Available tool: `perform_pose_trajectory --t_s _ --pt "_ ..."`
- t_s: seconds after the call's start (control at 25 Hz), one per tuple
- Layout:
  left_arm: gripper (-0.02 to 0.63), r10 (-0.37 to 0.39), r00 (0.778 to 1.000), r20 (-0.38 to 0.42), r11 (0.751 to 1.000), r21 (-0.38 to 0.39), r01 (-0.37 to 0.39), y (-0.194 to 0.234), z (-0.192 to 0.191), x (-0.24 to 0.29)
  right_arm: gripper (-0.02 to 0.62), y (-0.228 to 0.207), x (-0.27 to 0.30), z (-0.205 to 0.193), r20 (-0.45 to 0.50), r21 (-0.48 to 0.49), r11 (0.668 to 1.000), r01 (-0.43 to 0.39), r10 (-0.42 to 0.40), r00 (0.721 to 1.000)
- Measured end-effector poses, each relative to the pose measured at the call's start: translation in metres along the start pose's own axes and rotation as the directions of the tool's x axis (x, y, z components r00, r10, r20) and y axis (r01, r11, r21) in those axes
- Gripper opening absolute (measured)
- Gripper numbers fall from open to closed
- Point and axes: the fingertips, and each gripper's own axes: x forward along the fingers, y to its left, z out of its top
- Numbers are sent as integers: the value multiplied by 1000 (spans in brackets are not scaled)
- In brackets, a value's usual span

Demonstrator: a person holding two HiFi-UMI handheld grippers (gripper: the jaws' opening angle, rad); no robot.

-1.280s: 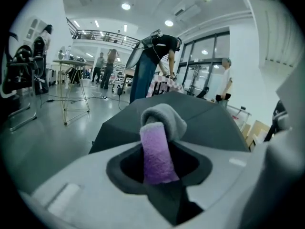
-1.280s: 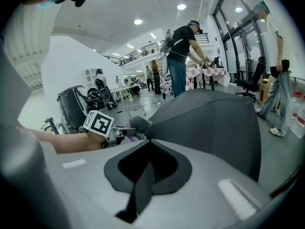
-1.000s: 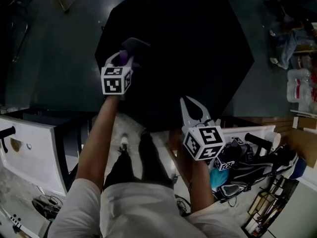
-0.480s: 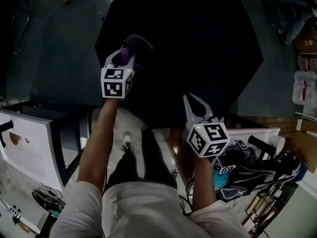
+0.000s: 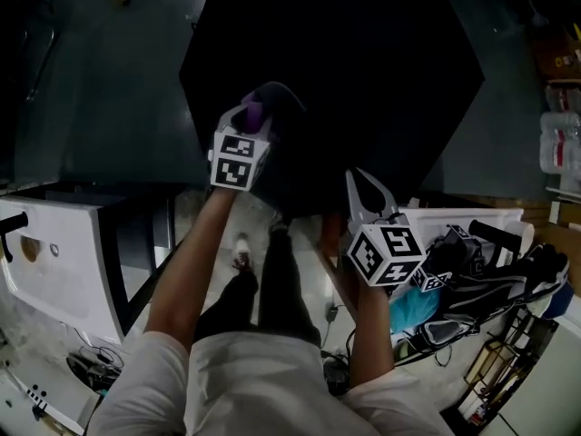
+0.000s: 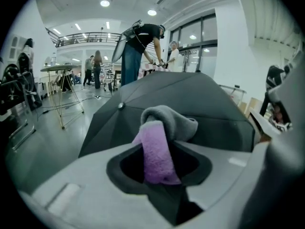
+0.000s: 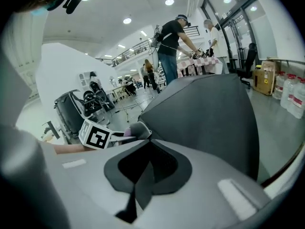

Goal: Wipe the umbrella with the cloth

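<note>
As one open black umbrella (image 5: 363,71) spreads just ahead of and below both hand-held tools, a person works over its near side with a single cloth. The left gripper (image 5: 260,116) reaches out over the umbrella's near-left part, its jaws clenched on the one cloth (image 5: 280,100), a purple-and-grey fold that bulges forward past the jaw tips. From the head view the cloth appears to lie against the dark fabric, though actual contact cannot be confirmed. The right gripper (image 5: 361,182) hovers lower and nearer the person, at the umbrella's closest edge; its jaws are closed together with nothing seen between them, and the umbrella rises directly in front of it. By the look of things the wiping step itself is in hand, with only a small patch near the left tool being covered. The next move likely calls for drawing the cloth across the fabric in a steady stroke while keeping the grasp firm, so the fold does not slip out, and perhaps for the right tool to steady the rim. Count: one umbrella, two grippers, one cloth.
</note>
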Motion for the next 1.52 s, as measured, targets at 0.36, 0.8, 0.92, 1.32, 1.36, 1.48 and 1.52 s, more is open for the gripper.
perform_pose_trajectory --t_s 0.36,0.8,0.92,1.32,1.36,1.48,1.52 --pt "134 -93 995 -39 995 41 94 -62 -37 -12 5 13 -56 -47 21 39 996 75 -76 997" --pt "135 -185 980 -68 973 130 193 -118 -83 -29 5 36 -102 -108 10 43 990 136 -136 991" --pt "133 -190 977 -92 971 129 201 -126 -105 -32 5 39 -112 -122 3 30 990 140 -141 990" --pt "133 -182 975 -131 975 108 196 -150 -174 -34 5 42 -119 -184 -56 -9 995 102 -102 993" --pt "133 -177 975 -134 976 106 192 -151 -181 -34 5 42 -117 -190 -56 -9 996 94 -95 994" --pt "133 -171 975 -143 978 99 186 -158 -207 -36 6 43 -116 -209 -64 -3 997 75 -75 995" --pt "134 -174 973 -149 977 94 189 -161 -216 -36 5 42 -115 -215 -66 -3 997 71 -71 995"
